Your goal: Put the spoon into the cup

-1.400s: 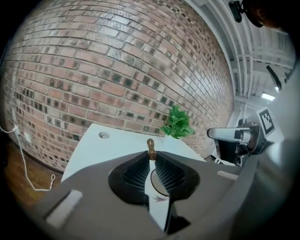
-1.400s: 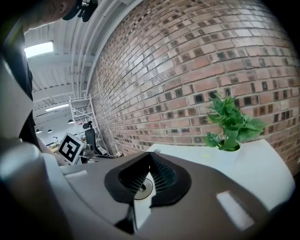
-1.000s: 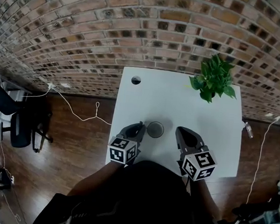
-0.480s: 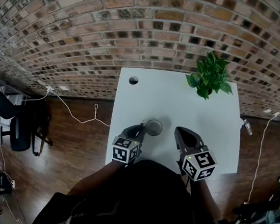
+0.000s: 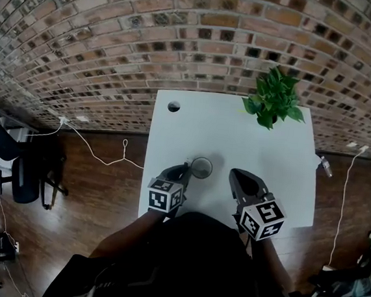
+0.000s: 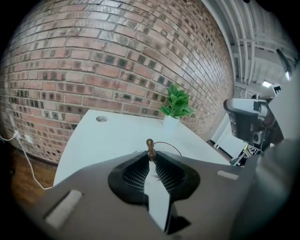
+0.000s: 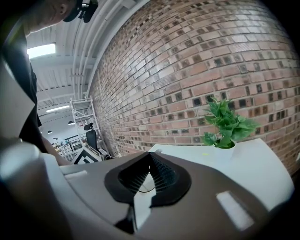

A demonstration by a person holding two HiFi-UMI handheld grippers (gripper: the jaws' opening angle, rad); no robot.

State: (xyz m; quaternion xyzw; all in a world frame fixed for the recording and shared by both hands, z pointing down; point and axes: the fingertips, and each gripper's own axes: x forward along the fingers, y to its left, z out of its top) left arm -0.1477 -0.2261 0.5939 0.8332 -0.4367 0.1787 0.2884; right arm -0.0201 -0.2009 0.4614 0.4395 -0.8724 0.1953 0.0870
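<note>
A grey cup (image 5: 202, 168) stands on the white table (image 5: 272, 163) near its front edge. My left gripper (image 5: 185, 169) sits just left of the cup's rim, shut on a small brass-coloured spoon (image 6: 150, 151). The spoon's knobbed handle end sticks up from between the jaw tips. In the left gripper view the cup's thin rim (image 6: 167, 145) shows right behind the spoon. My right gripper (image 5: 237, 177) hovers to the right of the cup, its jaws closed together with nothing in them.
A potted green plant (image 5: 271, 104) stands at the table's far right corner, and a round cable hole (image 5: 174, 106) is at the far left. A brick wall backs the table. An office chair (image 5: 30, 172) and loose cables lie on the wooden floor to the left.
The left gripper has tipped slightly beside the cup, still holding the spoon. The right gripper has stayed put.
</note>
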